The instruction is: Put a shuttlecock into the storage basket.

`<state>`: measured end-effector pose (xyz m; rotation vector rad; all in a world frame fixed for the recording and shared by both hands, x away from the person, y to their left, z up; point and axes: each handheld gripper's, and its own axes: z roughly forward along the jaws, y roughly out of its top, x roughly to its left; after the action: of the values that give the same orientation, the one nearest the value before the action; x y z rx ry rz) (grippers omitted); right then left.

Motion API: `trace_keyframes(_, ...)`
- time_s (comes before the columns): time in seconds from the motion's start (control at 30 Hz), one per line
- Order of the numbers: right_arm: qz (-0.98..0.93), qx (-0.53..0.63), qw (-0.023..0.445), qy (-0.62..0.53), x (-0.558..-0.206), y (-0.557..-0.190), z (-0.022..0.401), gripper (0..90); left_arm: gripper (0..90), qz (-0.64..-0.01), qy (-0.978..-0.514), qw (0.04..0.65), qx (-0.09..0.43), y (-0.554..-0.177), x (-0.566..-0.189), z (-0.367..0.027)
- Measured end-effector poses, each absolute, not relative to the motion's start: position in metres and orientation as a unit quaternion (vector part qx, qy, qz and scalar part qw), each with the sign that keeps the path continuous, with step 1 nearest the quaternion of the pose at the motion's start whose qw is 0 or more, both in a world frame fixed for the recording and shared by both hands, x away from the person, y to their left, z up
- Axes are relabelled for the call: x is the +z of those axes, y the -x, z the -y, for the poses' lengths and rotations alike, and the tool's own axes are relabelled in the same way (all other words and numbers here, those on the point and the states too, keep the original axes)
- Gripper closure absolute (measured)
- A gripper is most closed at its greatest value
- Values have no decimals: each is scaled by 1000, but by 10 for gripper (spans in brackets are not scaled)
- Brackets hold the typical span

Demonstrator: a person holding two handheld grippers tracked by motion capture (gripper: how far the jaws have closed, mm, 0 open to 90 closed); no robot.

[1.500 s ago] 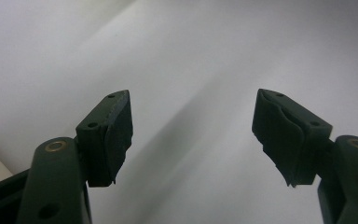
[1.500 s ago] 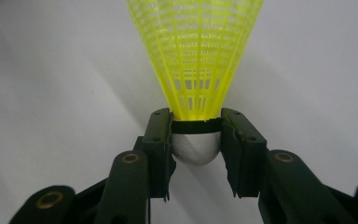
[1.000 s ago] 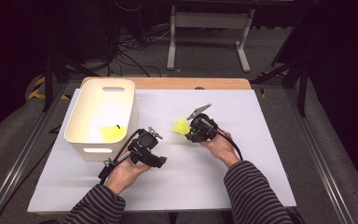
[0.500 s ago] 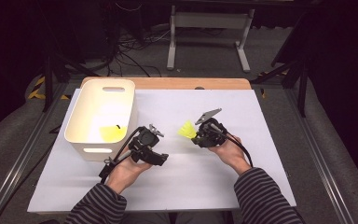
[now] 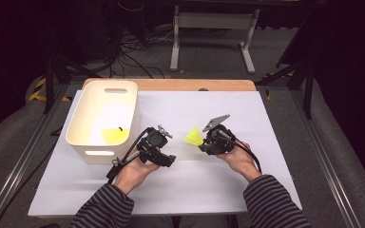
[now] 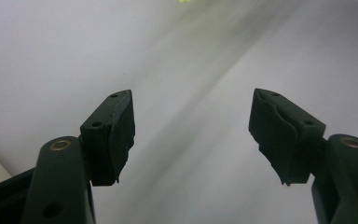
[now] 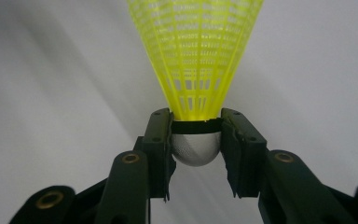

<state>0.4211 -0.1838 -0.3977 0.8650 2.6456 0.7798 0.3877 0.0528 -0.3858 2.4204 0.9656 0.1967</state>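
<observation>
Firmly, right hand-held gripper point(image 7: 196, 126) clamps shuttlecock point(image 7: 195, 51)

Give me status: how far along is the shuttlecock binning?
Done: one yellow shuttlecock already lies in the white bin. In hand: the right gripper is shut on a second shuttlecock at its cork end, skirt pointing away, held above the white table. The left gripper is open with nothing between its jaws. Left: probably carry the held one to the bin and release it.
</observation>
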Motion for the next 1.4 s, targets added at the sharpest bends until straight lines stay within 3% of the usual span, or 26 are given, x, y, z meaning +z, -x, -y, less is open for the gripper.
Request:
trace_keyframes(1.03,-922,259,115,-265,-398,-414,161,649,395,-357,-889,277,75,-405,-376,-46)
trace_keyframes(1.4,-929,255,104,-245,-399,-410,148,649,536,-352,-892,276,66,-407,-374,-43)
